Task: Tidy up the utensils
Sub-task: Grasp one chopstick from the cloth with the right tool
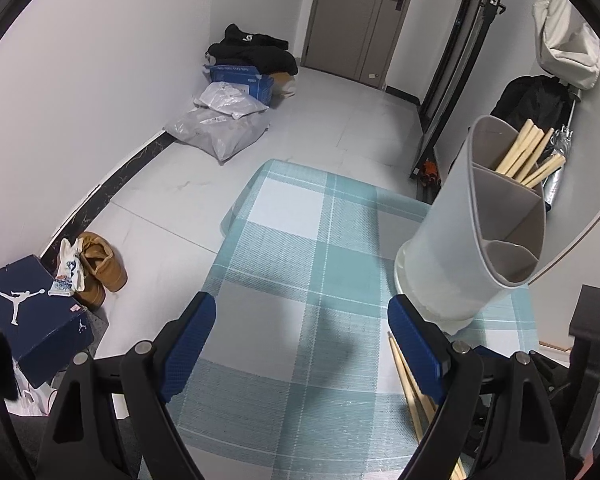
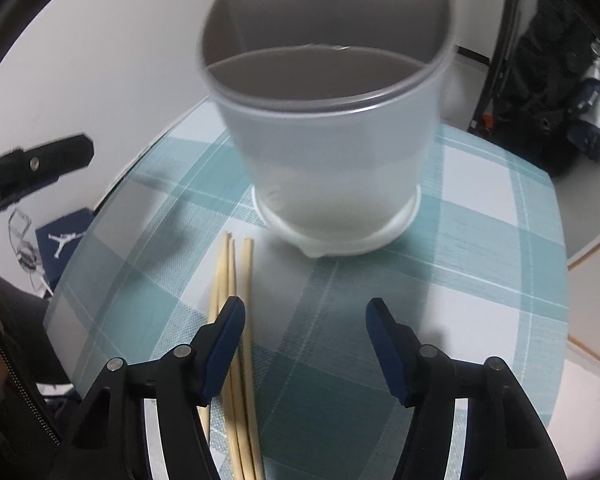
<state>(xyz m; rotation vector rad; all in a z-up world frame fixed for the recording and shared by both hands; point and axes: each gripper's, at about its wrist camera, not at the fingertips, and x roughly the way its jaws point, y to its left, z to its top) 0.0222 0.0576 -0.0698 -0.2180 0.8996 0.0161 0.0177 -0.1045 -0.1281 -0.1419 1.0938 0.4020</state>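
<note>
my right gripper (image 2: 305, 344) hangs released over the checked tablecloth (image 2: 480, 264), loose chopsticks (image 2: 236, 320) lying just beside its left finger, the utensil holder (image 2: 324, 128) standing ahead. my left gripper (image 1: 300, 344) is spread wide too, holding nothing, holder at its right.

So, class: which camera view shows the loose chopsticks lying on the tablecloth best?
The right wrist view: the loose chopsticks lie in plain sight in front of the utensil holder, tips visible. The left wrist view shows only a sliver beside the left gripper, mostly hidden.
</note>
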